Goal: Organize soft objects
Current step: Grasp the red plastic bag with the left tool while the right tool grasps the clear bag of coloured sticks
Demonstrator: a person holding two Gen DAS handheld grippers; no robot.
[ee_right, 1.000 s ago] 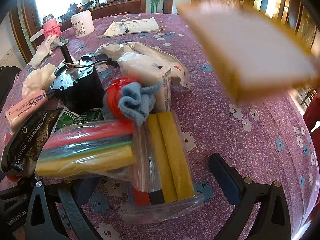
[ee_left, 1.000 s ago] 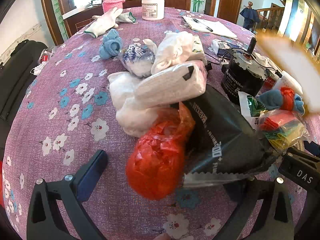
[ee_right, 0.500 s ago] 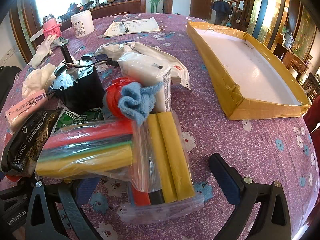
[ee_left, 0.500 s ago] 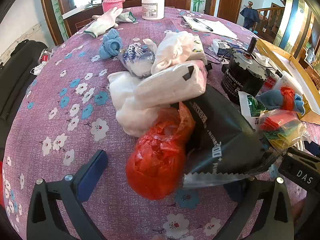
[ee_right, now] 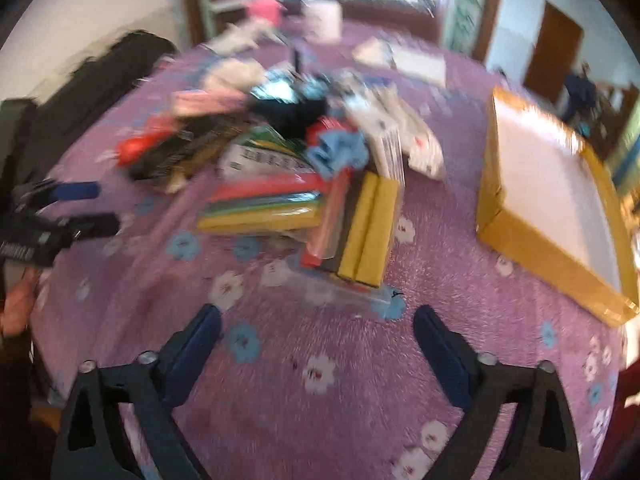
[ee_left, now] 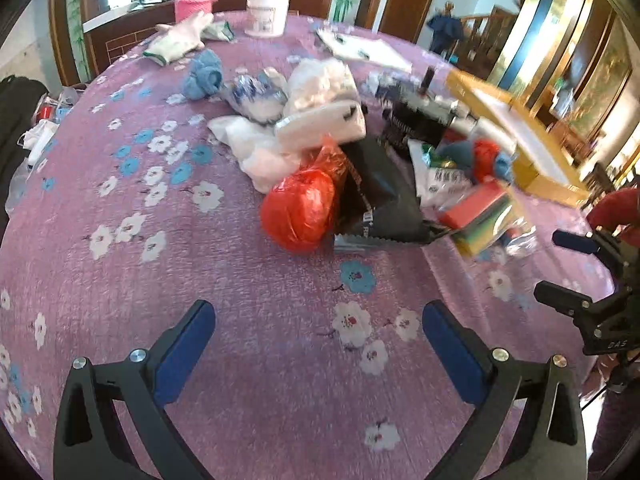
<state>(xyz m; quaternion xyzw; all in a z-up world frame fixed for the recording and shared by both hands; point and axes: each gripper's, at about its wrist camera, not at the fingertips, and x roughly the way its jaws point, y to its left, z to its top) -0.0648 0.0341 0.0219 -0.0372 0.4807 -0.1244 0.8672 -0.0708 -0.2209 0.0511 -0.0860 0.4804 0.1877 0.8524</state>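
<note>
A pile of soft things lies on the purple flowered tablecloth: a red plastic bag, a black pouch, white packs and a blue cloth. Two clear bags of coloured sponge strips sit at the pile's near side in the right wrist view. My left gripper hangs open over bare cloth, short of the red bag. My right gripper is closing with nothing between its jaws, just short of the sponge bags. Each gripper shows in the other's view: the right gripper, the left gripper.
A shallow cardboard tray with a white lining lies to the right of the pile. A black motor stands within the pile. At the far edge are a white tub, gloves and a notebook.
Both grippers have drawn back and up from the pile, which now looks farther off. The cardboard tray came down onto the table at the right. The right view has tilted and blurred.
</note>
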